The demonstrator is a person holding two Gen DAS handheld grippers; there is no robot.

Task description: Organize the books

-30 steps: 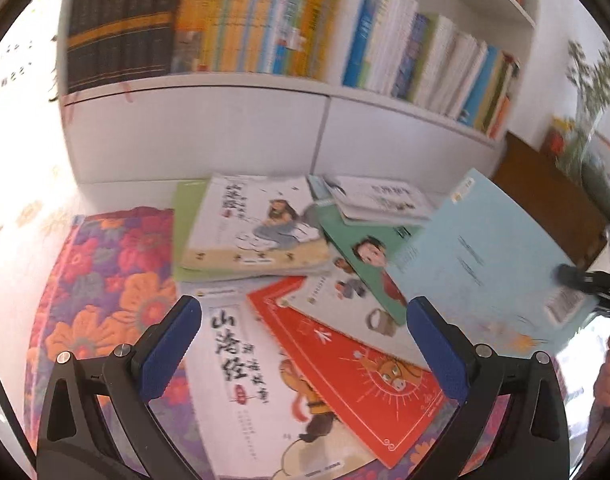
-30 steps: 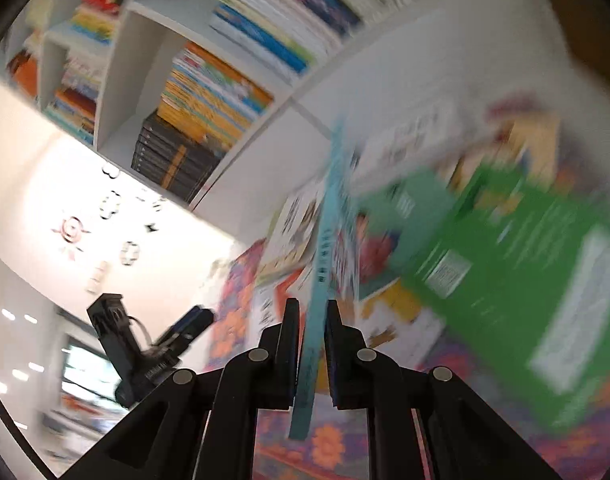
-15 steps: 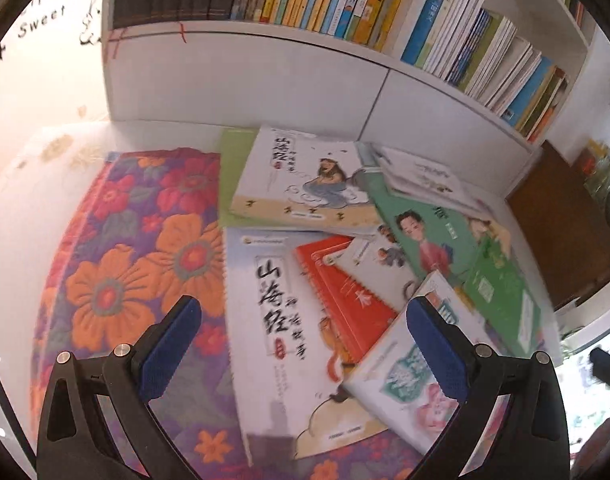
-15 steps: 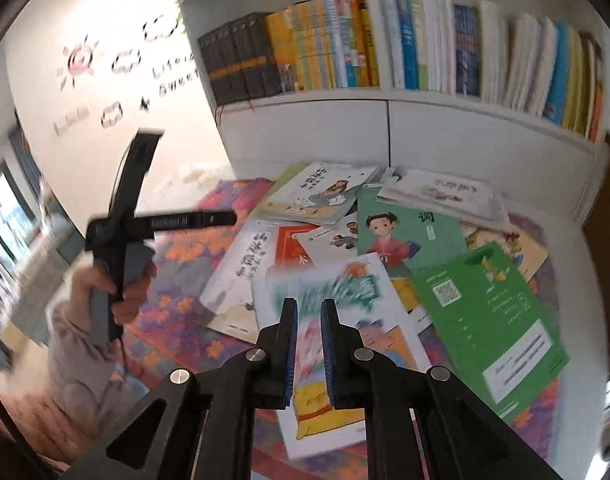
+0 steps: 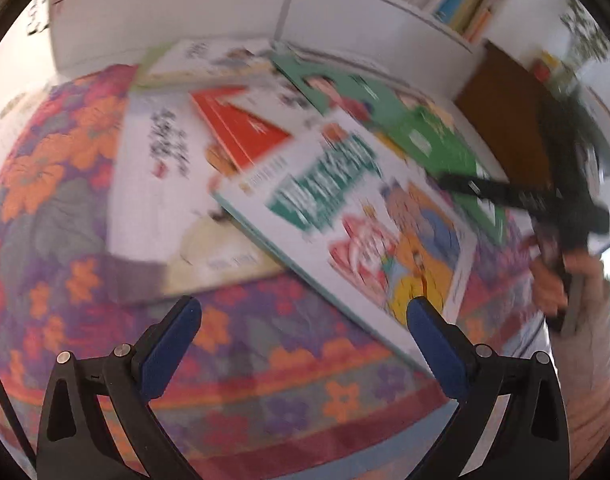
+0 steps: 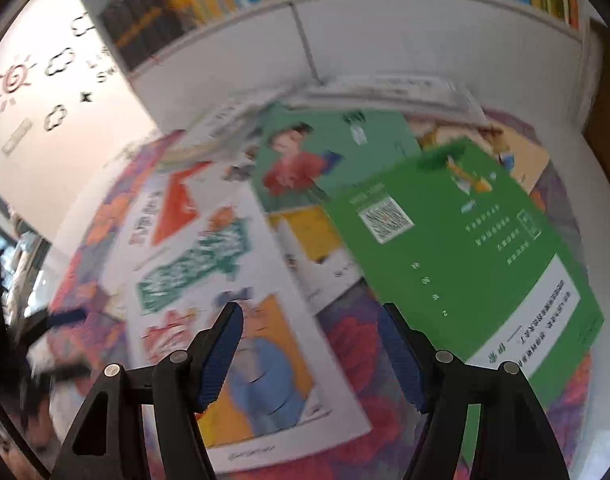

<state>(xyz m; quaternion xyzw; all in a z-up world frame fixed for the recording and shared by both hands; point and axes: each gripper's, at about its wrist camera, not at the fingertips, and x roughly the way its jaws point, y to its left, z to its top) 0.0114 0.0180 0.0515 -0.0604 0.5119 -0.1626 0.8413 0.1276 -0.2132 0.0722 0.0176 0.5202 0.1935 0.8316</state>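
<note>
Several picture books lie scattered on a flowered cloth. A white book with green title letters lies on top, at the near edge; it also shows in the right wrist view. A bright green book lies to its right, a dark green one behind it. My left gripper is open and empty above the cloth's near edge. My right gripper is open and empty over the white book's right edge; it shows blurred in the left wrist view.
A white bookshelf full of upright books stands behind the cloth. A white book with black characters and a red book lie at the left. A brown cabinet stands at the right.
My right gripper has opened and let go of the white book, which now lies flat on the pile. My left gripper has moved nearer and lower over the cloth.
</note>
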